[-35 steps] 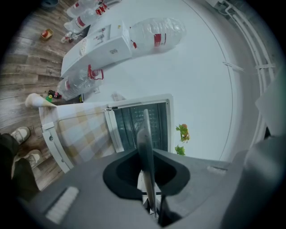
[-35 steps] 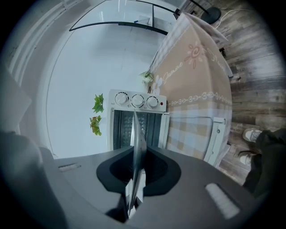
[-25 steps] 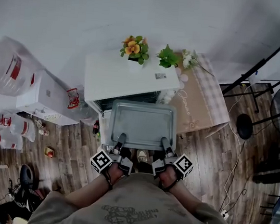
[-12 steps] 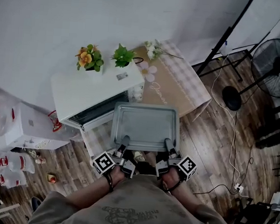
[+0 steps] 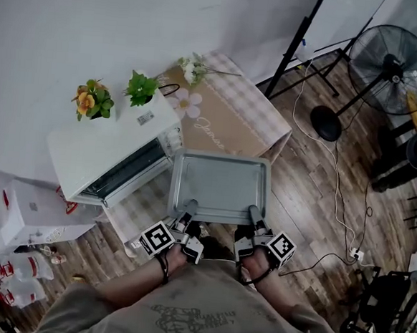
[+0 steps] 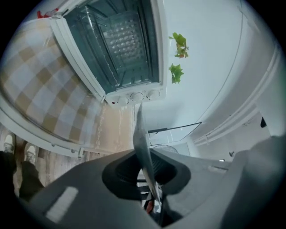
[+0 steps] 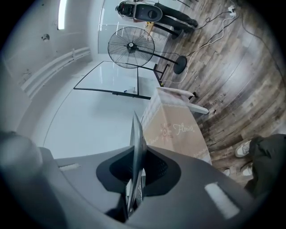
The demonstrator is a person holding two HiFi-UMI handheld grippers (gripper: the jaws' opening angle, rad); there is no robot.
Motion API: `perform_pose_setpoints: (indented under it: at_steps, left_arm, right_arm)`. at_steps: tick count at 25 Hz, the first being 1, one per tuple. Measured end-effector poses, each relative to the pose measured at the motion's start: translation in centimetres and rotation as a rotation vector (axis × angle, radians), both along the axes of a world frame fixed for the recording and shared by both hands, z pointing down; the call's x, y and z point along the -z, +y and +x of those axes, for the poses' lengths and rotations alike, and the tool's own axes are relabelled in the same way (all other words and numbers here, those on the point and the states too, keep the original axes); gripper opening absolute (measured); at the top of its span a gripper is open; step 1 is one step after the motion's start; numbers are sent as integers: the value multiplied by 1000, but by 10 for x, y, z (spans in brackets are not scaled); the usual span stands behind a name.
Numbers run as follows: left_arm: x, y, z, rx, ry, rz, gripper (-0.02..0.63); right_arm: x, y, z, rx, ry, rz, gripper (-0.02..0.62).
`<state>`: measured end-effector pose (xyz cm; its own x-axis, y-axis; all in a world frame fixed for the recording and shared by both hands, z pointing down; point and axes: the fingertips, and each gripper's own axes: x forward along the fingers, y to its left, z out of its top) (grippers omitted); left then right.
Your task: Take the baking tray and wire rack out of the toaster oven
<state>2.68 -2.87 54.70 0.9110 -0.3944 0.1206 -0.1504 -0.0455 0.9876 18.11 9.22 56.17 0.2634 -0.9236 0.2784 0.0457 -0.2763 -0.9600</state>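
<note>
Nearest the person, in the lower middle of the head view, the left gripper point(image 5: 189, 208) and the right gripper point(image 5: 253, 214) are each pinching the near rim of the baking tray point(image 5: 220, 185). Both gripper views show the jaws closed almost flat on the thin metal edge, which is running up between them. The tray is staying level and empty, but its place against the room has changed. A second ago it was sitting straight in front of the mouth of the toaster oven point(image 5: 102, 150); now the oven is lying off at the left of the frame and the tray is hanging clear to its right, past the table's near edge. That suggests the person is swinging right to find a spot to put it down, so the tray half of the job looks done. The wire rack point(image 6: 118, 40) is still showing inside the open oven in the left gripper view. Beyond, the oven is standing on a table point(image 5: 233, 121) with a checked and tan cloth, two potted plants point(image 5: 91, 100) on top of the oven and white flowers point(image 5: 192, 67) at the table's far end. Further right, a standing fan point(image 5: 393, 62) and trailing cables are occupying the wood floor point(image 5: 314, 192).
</note>
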Motion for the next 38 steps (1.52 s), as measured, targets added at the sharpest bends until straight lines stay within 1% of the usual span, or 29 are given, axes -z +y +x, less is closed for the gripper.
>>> perform_pose_setpoints:
  at_steps: [2, 3, 8, 11, 16, 22, 28, 33, 38]
  left_arm:
    - [-4, 1, 11, -39, -45, 21, 44]
    - [-4, 0, 18, -49, -52, 26, 44]
    - [6, -19, 48, -58, -45, 48, 44]
    - [8, -35, 65, -68, -72, 66, 48]
    - [19, -71, 88, -39, -69, 84, 54]
    - [15, -112, 113, 7, -74, 88, 58]
    - [-8, -146, 149, 58, -71, 55, 58]
    - [-32, -175, 182, 98, -31, 41, 58]
    - [-66, -193, 212, 85, -74, 25, 60]
  right_arm:
    - [0, 3, 12, -23, 9, -1, 48]
    - [1, 3, 18, -32, 16, 0, 48]
    - [10, -10, 46, -71, 30, 34, 46]
    - [14, -25, 63, -92, 30, 53, 41]
    - [25, -60, 86, -119, 22, 72, 38]
    - [22, -110, 118, -85, 28, 73, 38]
    - [7, -153, 163, -83, 40, 69, 37]
    - [-20, -177, 196, -107, 22, 70, 35]
    - [-55, -191, 222, -132, 1, 36, 35]
